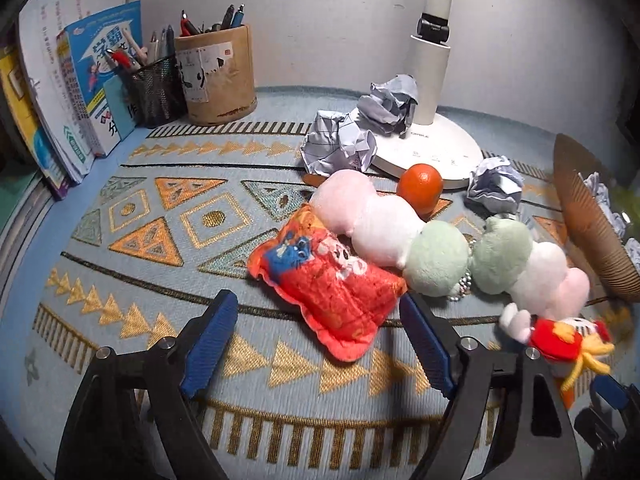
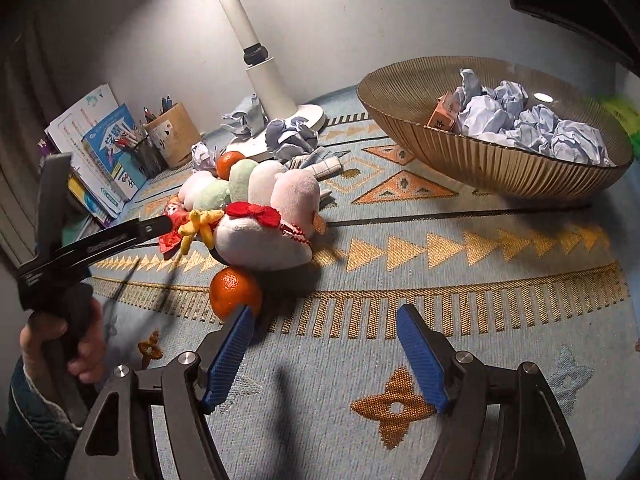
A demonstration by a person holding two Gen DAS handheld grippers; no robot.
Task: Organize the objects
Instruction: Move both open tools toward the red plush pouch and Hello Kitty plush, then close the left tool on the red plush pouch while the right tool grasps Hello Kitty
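crumpled paper balls (image 1: pixel 340 144) lie scattered on the patterned cloth of the bench (image 1: pixel 160 240): two against the white lamp base (image 1: pixel 428 152), with one of them (image 1: pixel 390 108) resting on the base beside the lamp's post, and another (image 1: pixel 496 188) just right of it. more crumpled paper (image 2: pixel 536 128) fills the ribbed brown bowl (image 2: pixel 480 160) at the right, with a small orange carton (image 2: pixel 442 114) tucked against its left inner wall. in the middle, a red printed plush pillow (image 1: pixel 324 280) lies tilted beside two plush dango skewers (image 1: pixel 384 224) of pink, white and green balls, set end to end. an orange (image 1: pixel 420 188) sits behind the skewers near the lamp base, and a second orange (image 2: pixel 234 292) lies in front of a white plush toy with a red bow (image 2: pixel 260 236). books (image 1: pixel 100 80) lean at the back left next to a mesh pen cup (image 1: pixel 154 88) and a tan round pen holder (image 1: pixel 218 76). the left hand-held gripper (image 1: pixel 316 344) hangs with its blue pads spread wide just short of the pillow's near corner, gripping nothing. the right hand-held gripper (image 2: pixel 328 356) is likewise parted and empty over bare cloth, its left pad just beside the near orange. a hand (image 2: pixel 60 344) holds the left tool's grip.
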